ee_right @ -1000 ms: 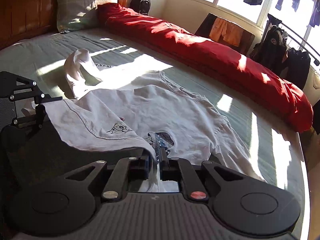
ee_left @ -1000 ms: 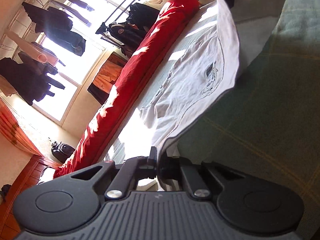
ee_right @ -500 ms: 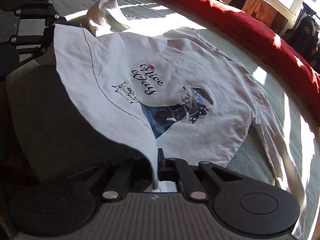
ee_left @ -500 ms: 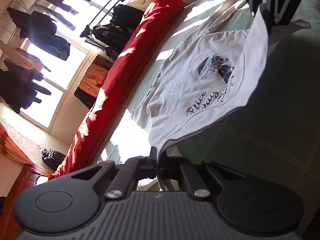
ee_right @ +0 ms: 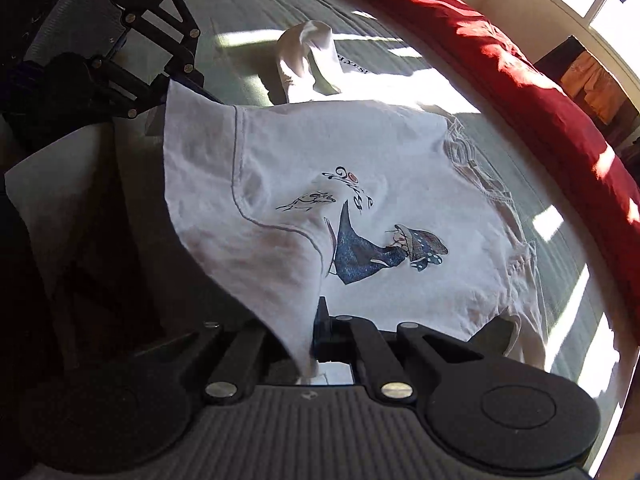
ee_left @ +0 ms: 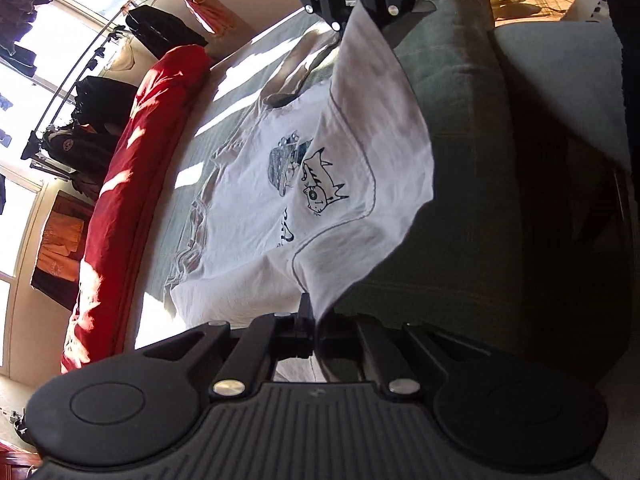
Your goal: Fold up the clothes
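Holding the hem of a white shirt (ee_right: 360, 184) by its two corners, the left claw (ee_left: 310, 320) and the right claw (ee_right: 314, 340) are both clamped tight on cloth, and the near edge hangs lifted between them while the far part, collar and sleeves, lies on the green bed (ee_right: 248, 4). The likely trouble is a crooked fold: if one claw travels ahead of the other, the hem lands askew and the print creases. The thin pinch of cloth could also slip out under tension, or the dragging body could bunch toward the red quilt (ee_right: 500, 52). The right view shows a second white garment (ee_right: 308, 56) crumpled just beyond the shirt, which a forward sweep might catch; the left view hides it. The left view alone shows the bed's near edge (ee_left: 472, 128) and the drop beside it.
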{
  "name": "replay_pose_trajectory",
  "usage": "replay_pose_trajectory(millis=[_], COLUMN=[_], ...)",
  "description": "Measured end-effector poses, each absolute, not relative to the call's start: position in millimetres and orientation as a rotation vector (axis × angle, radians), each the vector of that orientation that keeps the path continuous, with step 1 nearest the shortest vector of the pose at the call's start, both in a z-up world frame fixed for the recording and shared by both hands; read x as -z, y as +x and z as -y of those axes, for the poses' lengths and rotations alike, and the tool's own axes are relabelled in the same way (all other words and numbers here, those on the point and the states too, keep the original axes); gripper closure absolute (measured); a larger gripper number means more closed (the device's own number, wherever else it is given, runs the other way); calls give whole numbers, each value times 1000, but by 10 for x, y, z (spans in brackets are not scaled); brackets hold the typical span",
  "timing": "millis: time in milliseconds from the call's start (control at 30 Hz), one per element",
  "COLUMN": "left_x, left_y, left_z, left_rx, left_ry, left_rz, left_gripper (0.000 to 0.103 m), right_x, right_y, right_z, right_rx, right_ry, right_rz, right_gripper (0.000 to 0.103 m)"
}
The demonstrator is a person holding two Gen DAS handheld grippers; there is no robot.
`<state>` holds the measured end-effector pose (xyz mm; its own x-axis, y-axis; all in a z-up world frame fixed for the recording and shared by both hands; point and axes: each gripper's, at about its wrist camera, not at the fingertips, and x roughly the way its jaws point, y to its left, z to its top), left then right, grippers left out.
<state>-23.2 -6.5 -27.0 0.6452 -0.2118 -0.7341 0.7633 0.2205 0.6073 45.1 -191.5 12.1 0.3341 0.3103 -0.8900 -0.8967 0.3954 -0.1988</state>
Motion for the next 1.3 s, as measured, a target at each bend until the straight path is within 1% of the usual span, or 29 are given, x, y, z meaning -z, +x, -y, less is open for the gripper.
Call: replay_pose_trajectory(millis=[100, 300, 333, 400, 467, 567, 733, 833, 867, 900, 967, 1067, 1100, 1200, 1300], left_x=[469, 770, 777, 769, 700, 558, 133, -126, -206, -221, -247, -2, 141, 556, 778], left_y=[-313, -350, -330, -350, -395, -446, -442, -209, -121, -9, 214, 496, 549, 608, 543], left_z=[93, 93, 94, 87, 60, 15, -166, -409, -498, -603, -815, -1155, -1259, -1408, -1461], left_rx=[770, 782, 778, 769, 779, 802, 796, 699, 663, 601, 474, 290, 237, 165, 168], left_ry=[1211, 1194, 1180, 1144, 1096, 1015, 861, 661, 587, 506, 344, 132, 75, -42, -124], left_rz=[-620, -742, -762, -776, -787, -816, -840, -877, -890, -902, -922, -1011, -1049, -1175, -1220], left_gripper=[103, 101, 100, 93, 90, 89, 87, 87, 87, 84, 80, 81, 86, 86, 86], right_x=[111, 536, 598, 658, 653, 555, 251, -27, -117, -202, -370, -480, -496, -479, -422], right_y=[392, 423, 448, 480, 447, 381, 246, 308, 359, 408, 513, 621, 651, 703, 711], right_z=[1906, 1929, 1934, 1934, 1919, 1890, 1941, 1994, 2012, 2036, 2099, 2154, 2165, 2143, 2034], right_rx=[-907, -897, -892, -887, -883, -899, -925, -924, -922, -917, -893, -854, -846, -831, -844], right_ry=[-842, -819, -811, -784, -759, -747, -714, -613, -561, -510, -405, -299, -268, -204, -187], right_rz=[-954, -1079, -1100, -1131, -1143, -1140, -1103, -1063, -1054, -1040, -1004, -954, -941, -925, -930], right_gripper=[99, 98, 95, 84, 78, 75, 75, 74, 73, 69, 67, 67, 67, 67, 67])
